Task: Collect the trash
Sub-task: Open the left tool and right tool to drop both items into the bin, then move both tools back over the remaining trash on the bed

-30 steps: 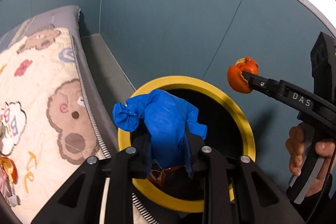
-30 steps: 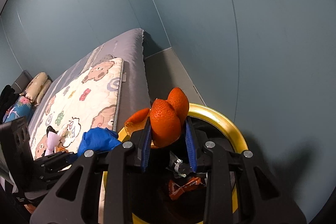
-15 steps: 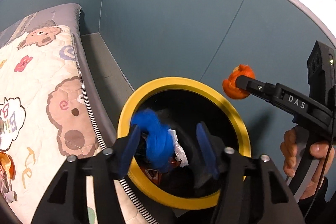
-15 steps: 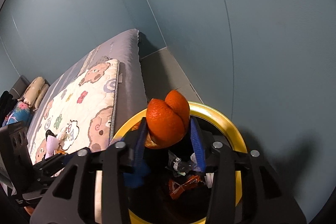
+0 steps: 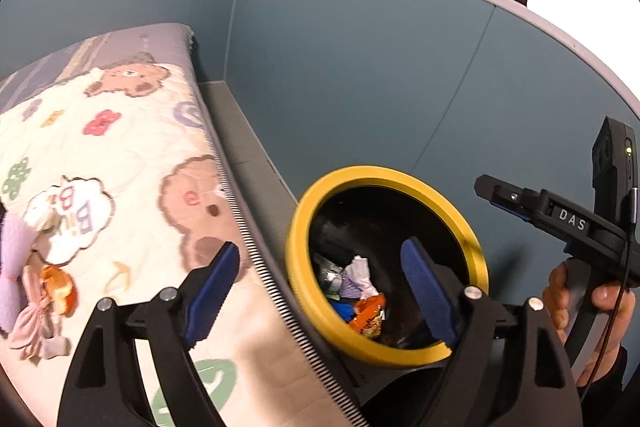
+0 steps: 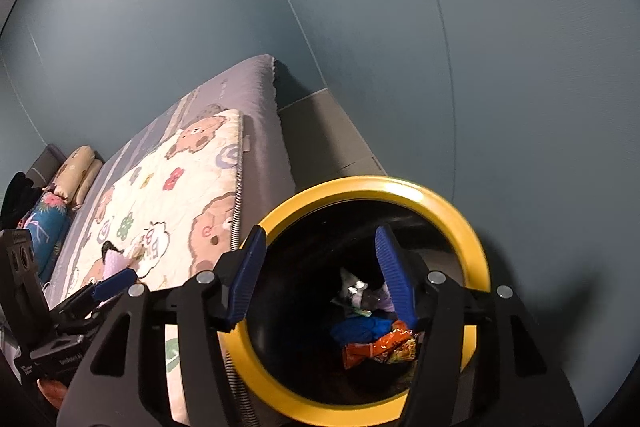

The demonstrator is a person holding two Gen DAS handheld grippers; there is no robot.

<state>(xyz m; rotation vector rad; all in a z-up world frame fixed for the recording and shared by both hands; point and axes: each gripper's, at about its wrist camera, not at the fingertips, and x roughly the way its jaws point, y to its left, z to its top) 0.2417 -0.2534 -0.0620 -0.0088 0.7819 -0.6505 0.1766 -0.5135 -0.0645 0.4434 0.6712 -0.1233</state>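
Two empty grippers, left gripper (image 5: 320, 291), right gripper (image 6: 320, 275), one yellow-rimmed bin (image 6: 476, 239)

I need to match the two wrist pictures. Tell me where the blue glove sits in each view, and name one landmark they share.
Left wrist view: the blue glove is only a small blue patch low in the bin, just left of the orange wrapper.
Right wrist view: the blue glove lies near the bottom of the bin, left of and above the orange wrapper.
Shared landmark: the bin's yellow rim.
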